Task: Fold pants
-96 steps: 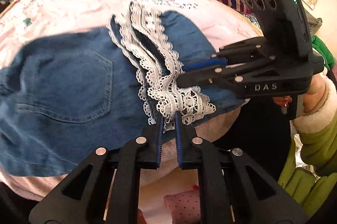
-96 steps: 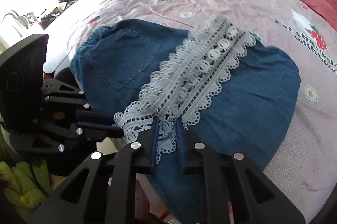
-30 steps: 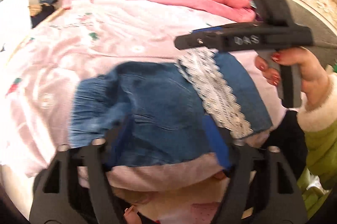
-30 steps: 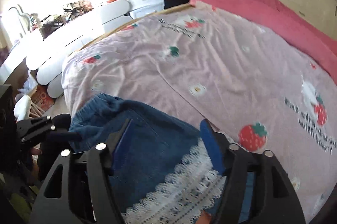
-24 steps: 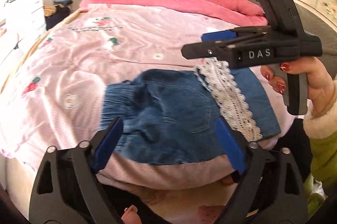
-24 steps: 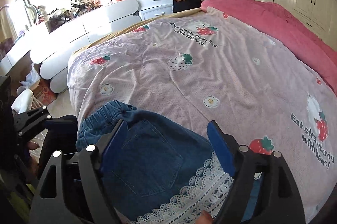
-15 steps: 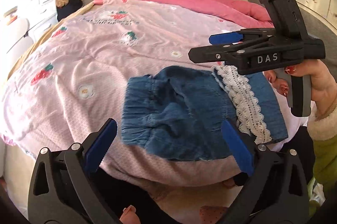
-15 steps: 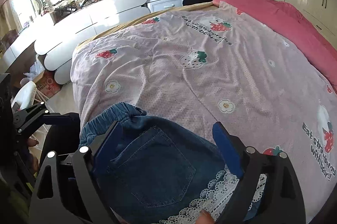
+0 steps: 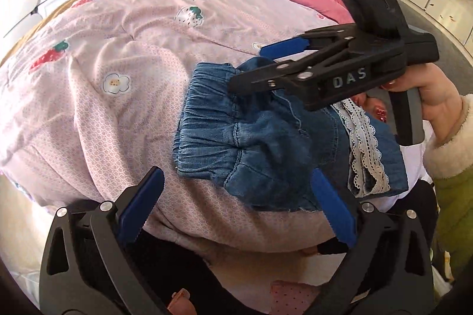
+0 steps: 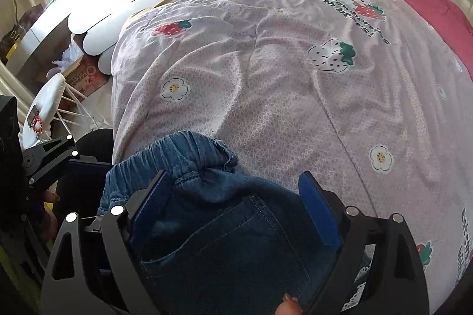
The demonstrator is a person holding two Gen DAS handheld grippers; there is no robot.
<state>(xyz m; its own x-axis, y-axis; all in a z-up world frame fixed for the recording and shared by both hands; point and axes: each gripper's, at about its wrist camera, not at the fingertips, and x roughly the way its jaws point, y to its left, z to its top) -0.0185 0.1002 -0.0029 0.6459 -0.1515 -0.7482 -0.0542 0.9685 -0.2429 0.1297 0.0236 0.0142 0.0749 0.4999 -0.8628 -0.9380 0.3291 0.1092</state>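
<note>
Pants point(image 10: 212, 226) lie beneath open jaws.

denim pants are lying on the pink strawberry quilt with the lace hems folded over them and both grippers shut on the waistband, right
Not quite: both grippers are open. In the left wrist view the left gripper and right gripper stand wide over the denim pants on the quilt, gripping nothing.

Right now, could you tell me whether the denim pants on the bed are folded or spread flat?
Folded: the denim pants lie doubled over, their lace hems resting on top, beside the gathered waistband.
</note>
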